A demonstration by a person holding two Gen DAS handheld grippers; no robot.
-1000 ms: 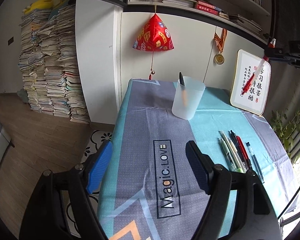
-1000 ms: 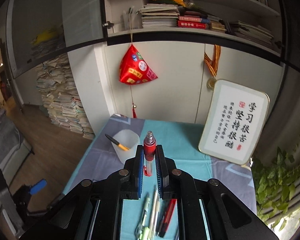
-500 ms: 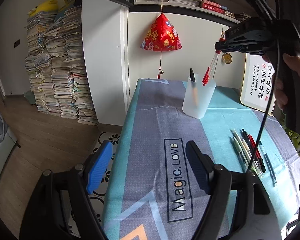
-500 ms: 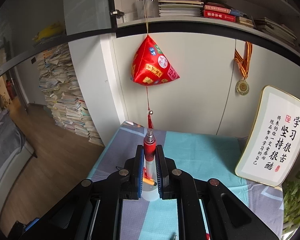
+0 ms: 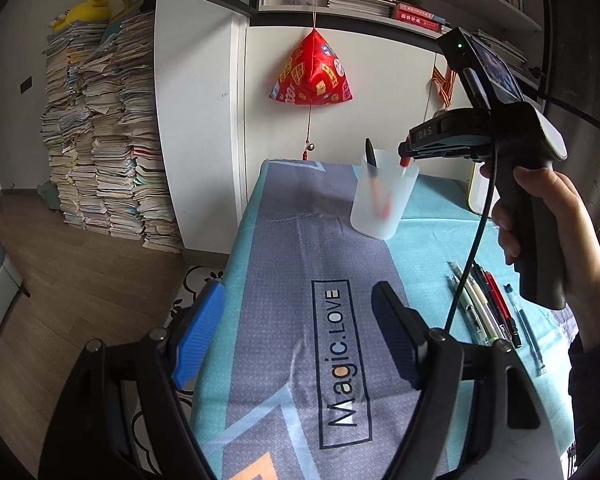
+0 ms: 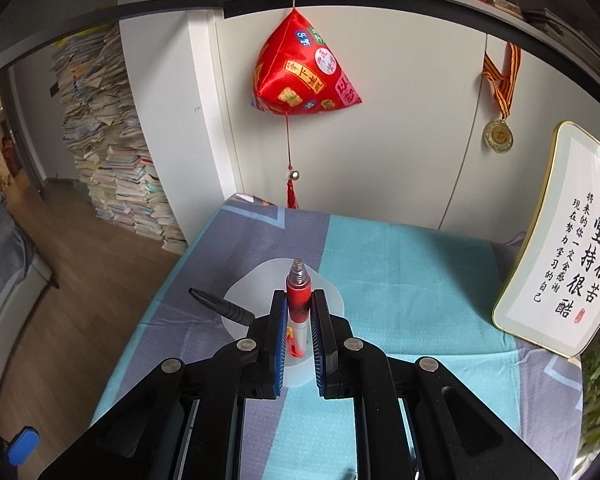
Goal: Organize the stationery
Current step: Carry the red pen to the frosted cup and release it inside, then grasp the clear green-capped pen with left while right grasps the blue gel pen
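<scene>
A translucent plastic cup (image 5: 382,200) stands at the far end of the table and holds a black and orange pen (image 5: 371,164). My right gripper (image 6: 299,300) is shut on a red pen (image 6: 298,294) directly above the cup (image 6: 244,300); the pen's lower part is inside the cup (image 5: 404,162). The black pen (image 6: 220,307) leans out over the rim to the left. My left gripper (image 5: 300,320) is open and empty above the near part of the table. Several pens (image 5: 486,300) lie side by side on the right of the tablecloth.
A grey and teal tablecloth (image 5: 340,320) covers the table. A framed calligraphy plaque (image 6: 564,240) leans at the back right. A red ornament (image 6: 300,76) and a medal (image 6: 498,136) hang on the wall. Stacks of books (image 5: 112,140) stand on the floor at the left.
My right gripper has carried the red pen left from near the plaque to above the cup and lowered its tip into the cup. The left gripper has stayed open and empty.
</scene>
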